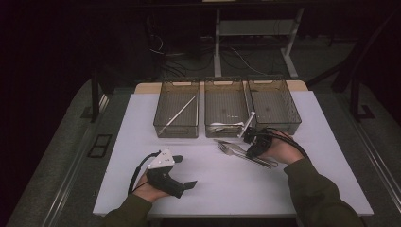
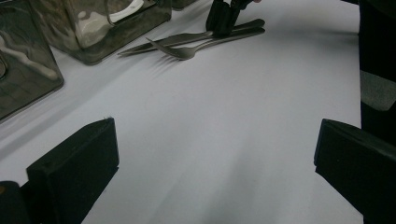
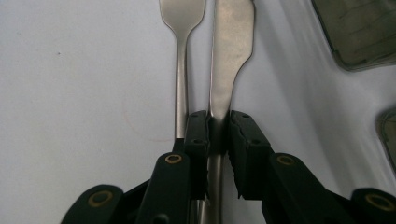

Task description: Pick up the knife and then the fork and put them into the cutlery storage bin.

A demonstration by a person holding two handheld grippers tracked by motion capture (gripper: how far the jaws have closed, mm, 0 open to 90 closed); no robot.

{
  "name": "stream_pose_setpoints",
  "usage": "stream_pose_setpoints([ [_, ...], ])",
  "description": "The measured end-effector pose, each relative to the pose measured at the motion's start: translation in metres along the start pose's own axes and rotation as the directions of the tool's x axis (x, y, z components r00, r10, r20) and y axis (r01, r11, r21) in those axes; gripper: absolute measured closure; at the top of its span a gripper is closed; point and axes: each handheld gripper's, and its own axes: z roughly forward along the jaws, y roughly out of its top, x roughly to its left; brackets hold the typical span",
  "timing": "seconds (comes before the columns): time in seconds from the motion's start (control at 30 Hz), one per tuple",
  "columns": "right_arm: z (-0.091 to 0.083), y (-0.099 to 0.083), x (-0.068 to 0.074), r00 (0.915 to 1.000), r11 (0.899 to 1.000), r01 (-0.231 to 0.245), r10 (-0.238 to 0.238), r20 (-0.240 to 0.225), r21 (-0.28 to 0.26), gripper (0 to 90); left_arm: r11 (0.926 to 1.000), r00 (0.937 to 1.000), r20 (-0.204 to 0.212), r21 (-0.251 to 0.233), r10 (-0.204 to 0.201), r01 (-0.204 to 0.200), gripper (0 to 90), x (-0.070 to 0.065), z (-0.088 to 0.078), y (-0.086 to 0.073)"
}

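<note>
Knife: flat, dull-silver metal, smooth and faintly reflective; broad blade narrowing to a slim handle; it lies on the white table, just in front of the middle bin.
Fork: same brushed metal, thin neck widening to a rounded head; it rests just beside the knife, parallel to it, on the side away from the bins.
Right gripper: yours, clenched on the knife's handle, black pads pressing both edges; the fork's stem runs outside one pad.
Left gripper: yours, released, blocky black jaws standing wide over bare table, well apart from the knife.
Bins: three smoky, translucent plastic trays in a row beyond the knife; the left bin holds a long pale stick, the middle bin something white, too dim to identify.
Hidden: the knife's handle end and the fork's lower stem vanish under your right gripper; the fork's tines are cut off in the right gripper view and small in the high view.
Surface: matte white sheet, smooth, softly shadowed.
</note>
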Motion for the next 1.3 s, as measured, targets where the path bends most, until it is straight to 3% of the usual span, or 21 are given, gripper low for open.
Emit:
stream_pose_setpoints([
  [0.27, 0.002, 0.007, -0.001, 0.9999, 0.998, 0.006, -0.006, 0.011, 0.055, 78.5, 1.0000, 1.0000, 0.002, 0.000, 0.001, -0.001, 0.0, 0.000, 0.001, 0.000],
  [0.57, 0.002, 0.009, -0.001, 0.9997, 0.998, -0.019, 0.018, 0.016, 0.068, 79.8, 1.0000, 1.0000, 0.003, 0.002, 0.001, -0.001, 0.0, -0.001, 0.001, 0.000],
  [0.83, -0.001, -0.002, -0.004, 0.9994, 0.999, -0.035, 0.035, -0.009, 0.003, 79.7, 1.0000, 1.0000, 0.005, 0.002, -0.001, 0.001, 0.0, 0.000, 0.001, -0.001],
  [0.9, -0.008, -0.009, -0.006, 0.9995, 0.998, -0.024, 0.023, -0.023, -0.052, 79.7, 1.0000, 1.0000, 0.004, 0.003, -0.001, 0.001, 0.0, 0.000, 0.001, -0.001],
  [1.0, -0.012, -0.013, -0.006, 0.9995, 0.997, -0.025, 0.023, -0.023, -0.078, 79.7, 1.0000, 1.0000, 0.004, 0.002, -0.003, 0.003, 0.0, 0.000, 0.001, -0.001],
  [1.07, -0.018, -0.020, -0.005, 0.9995, 0.992, -0.029, 0.028, -0.017, -0.120, 79.7, 1.0000, 1.0000, 0.005, 0.001, -0.002, 0.002, 0.0, 0.000, 0.001, 0.000],
  [1.27, -0.026, -0.029, -0.004, 0.9992, 0.984, -0.035, 0.031, -0.024, -0.173, 79.7, 1.0000, 1.0000, 0.004, 0.004, 0.004, -0.004, 0.0, 0.000, 0.001, 0.000],
  [1.3, -0.029, -0.033, -0.003, 0.9981, 0.978, -0.056, 0.050, -0.035, -0.199, 79.7, 1.0000, 1.0000, 0.003, 0.002, 0.006, -0.006, 0.0, 0.001, 0.000, 0.000],
])
